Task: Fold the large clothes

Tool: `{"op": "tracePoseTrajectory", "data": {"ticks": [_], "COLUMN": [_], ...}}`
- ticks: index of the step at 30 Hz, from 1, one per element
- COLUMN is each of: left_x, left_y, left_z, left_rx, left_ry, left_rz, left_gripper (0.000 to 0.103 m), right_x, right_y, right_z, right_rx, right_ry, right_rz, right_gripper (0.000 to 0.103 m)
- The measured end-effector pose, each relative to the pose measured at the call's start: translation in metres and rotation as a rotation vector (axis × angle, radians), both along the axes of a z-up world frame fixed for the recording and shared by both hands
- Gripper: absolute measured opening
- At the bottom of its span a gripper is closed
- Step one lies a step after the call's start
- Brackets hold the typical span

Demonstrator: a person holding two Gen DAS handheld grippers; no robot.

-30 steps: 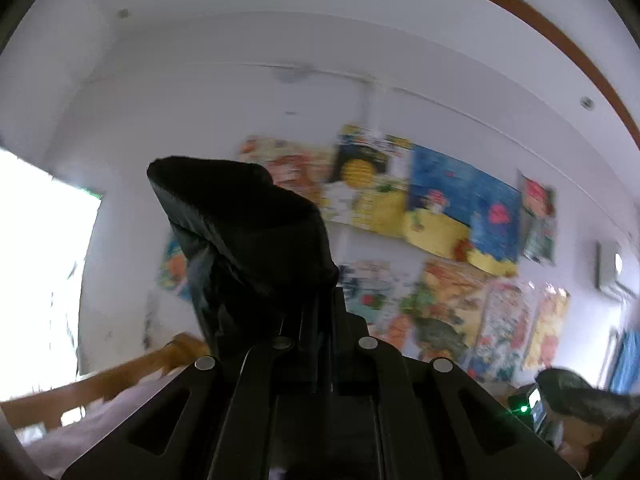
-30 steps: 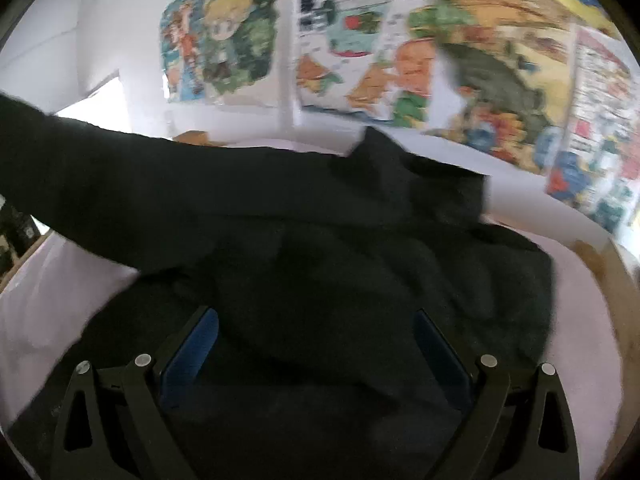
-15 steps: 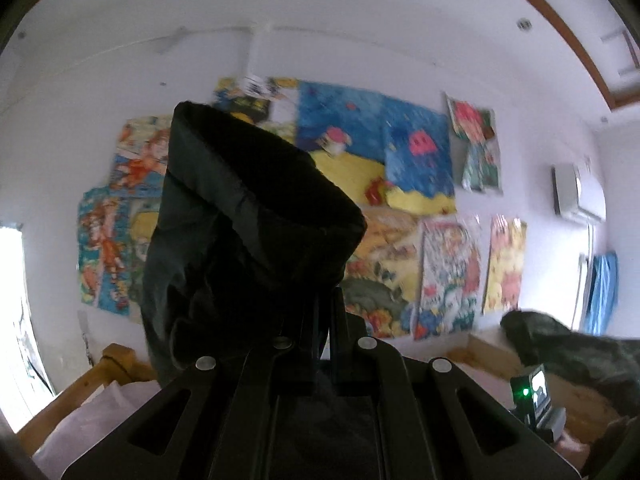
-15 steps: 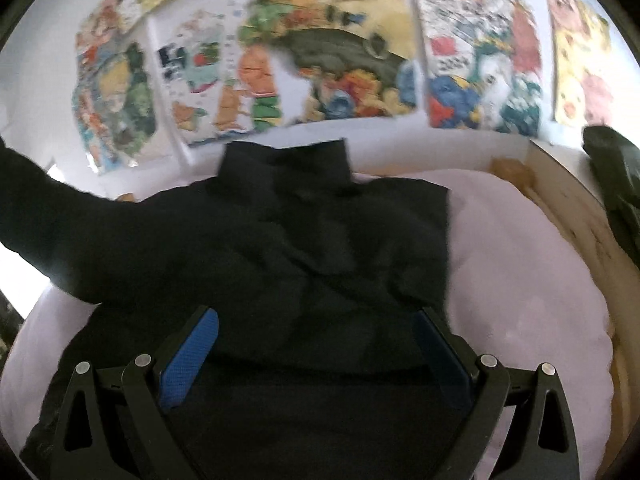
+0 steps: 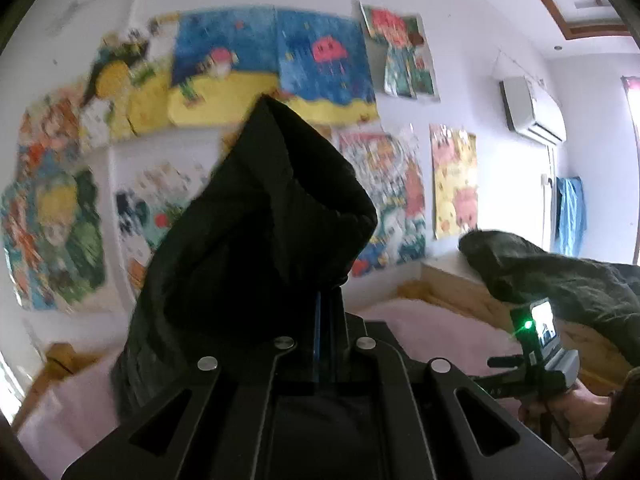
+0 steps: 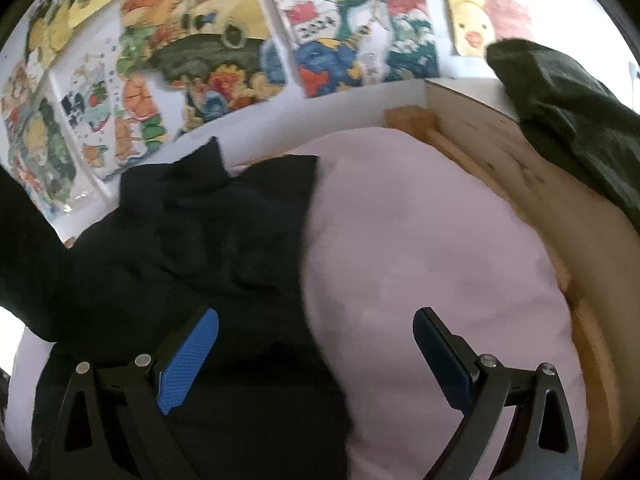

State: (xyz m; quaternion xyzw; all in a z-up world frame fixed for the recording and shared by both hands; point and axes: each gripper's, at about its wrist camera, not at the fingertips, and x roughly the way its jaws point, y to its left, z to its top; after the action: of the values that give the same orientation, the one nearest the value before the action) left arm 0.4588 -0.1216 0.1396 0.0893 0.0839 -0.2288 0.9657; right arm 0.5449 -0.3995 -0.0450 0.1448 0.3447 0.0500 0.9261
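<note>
A large black garment (image 6: 192,240) lies spread on the pink bed sheet (image 6: 432,248), collar toward the wall. My left gripper (image 5: 326,300) is shut on a fold of the black garment's sleeve (image 5: 248,220) and holds it raised in the air; the cloth hides the fingertips. That raised sleeve (image 6: 24,240) shows at the left edge of the right wrist view. My right gripper (image 6: 316,344) is open and empty, low over the garment's right edge, one blue pad (image 6: 188,360) above the cloth, the other above the sheet.
A dark green garment (image 6: 568,120) hangs over the wooden bed frame (image 6: 480,136) at the right. Colourful posters (image 5: 272,60) cover the wall behind the bed. An air conditioner (image 5: 532,108) hangs high at the right. The other hand's gripper handle (image 5: 540,344) shows at the right.
My left gripper has swung to the right with the sleeve held up. My right gripper has shifted right, from above the garment's middle to its right edge.
</note>
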Motion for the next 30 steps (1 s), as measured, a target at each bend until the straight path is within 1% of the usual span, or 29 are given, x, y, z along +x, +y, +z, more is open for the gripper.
{"op": "tracePoseTrajectory", "data": {"ticks": [3, 6, 9, 12, 16, 18, 21, 22, 23, 24, 25, 26, 29, 30], "left_x": [0.019, 0.042, 0.051, 0.064, 0.077, 0.079, 0.077, 0.076, 0.075, 0.075, 0.075, 0.075, 0.08, 0.082], "left_y": [-0.017, -0.028, -0.027, -0.031, -0.033, -0.034, -0.037, -0.038, -0.038, -0.036, -0.033, -0.03, -0.017, -0.012], "left_z": [-0.024, -0.052, -0.077, -0.101, -0.122, -0.13, -0.138, -0.14, -0.142, -0.143, -0.144, -0.143, -0.141, -0.139], "left_rx": [-0.009, -0.025, -0.05, -0.046, -0.051, -0.052, -0.019, -0.015, -0.013, -0.02, -0.037, -0.056, -0.116, -0.127], "left_ry": [0.055, 0.131, 0.185, 0.25, 0.354, 0.399, 0.415, 0.419, 0.424, 0.428, 0.432, 0.437, 0.482, 0.498], "left_rz": [-0.018, -0.037, -0.063, -0.085, -0.081, -0.105, -0.127, -0.132, -0.136, -0.136, -0.138, -0.142, -0.152, -0.149], "left_gripper": [0.001, 0.001, 0.001, 0.001, 0.002, 0.003, 0.008, 0.013, 0.024, 0.031, 0.046, 0.057, 0.069, 0.071], "right_x": [0.001, 0.003, 0.004, 0.005, 0.009, 0.011, 0.013, 0.013, 0.013, 0.014, 0.013, 0.013, 0.012, 0.012], "right_y": [-0.012, -0.018, -0.021, -0.019, -0.015, -0.01, -0.006, -0.005, -0.004, -0.004, -0.005, -0.005, -0.005, -0.005], "right_z": [-0.009, -0.016, -0.02, -0.022, -0.026, -0.028, -0.03, -0.03, -0.03, -0.031, -0.031, -0.031, -0.031, -0.032], "right_rx": [-0.018, -0.022, -0.025, -0.028, -0.021, -0.03, -0.029, -0.028, -0.028, -0.029, -0.029, -0.027, -0.023, -0.021], "right_ry": [0.01, 0.017, 0.009, -0.007, -0.011, -0.006, -0.005, -0.005, -0.005, -0.006, -0.006, -0.006, -0.003, -0.003], "right_rz": [-0.016, -0.029, -0.027, -0.017, -0.006, 0.004, 0.023, 0.028, 0.032, 0.036, 0.038, 0.039, 0.034, 0.035], "right_gripper": [0.099, 0.099, 0.099, 0.099, 0.099, 0.099, 0.099, 0.099, 0.099, 0.099, 0.099, 0.099, 0.099, 0.099]}}
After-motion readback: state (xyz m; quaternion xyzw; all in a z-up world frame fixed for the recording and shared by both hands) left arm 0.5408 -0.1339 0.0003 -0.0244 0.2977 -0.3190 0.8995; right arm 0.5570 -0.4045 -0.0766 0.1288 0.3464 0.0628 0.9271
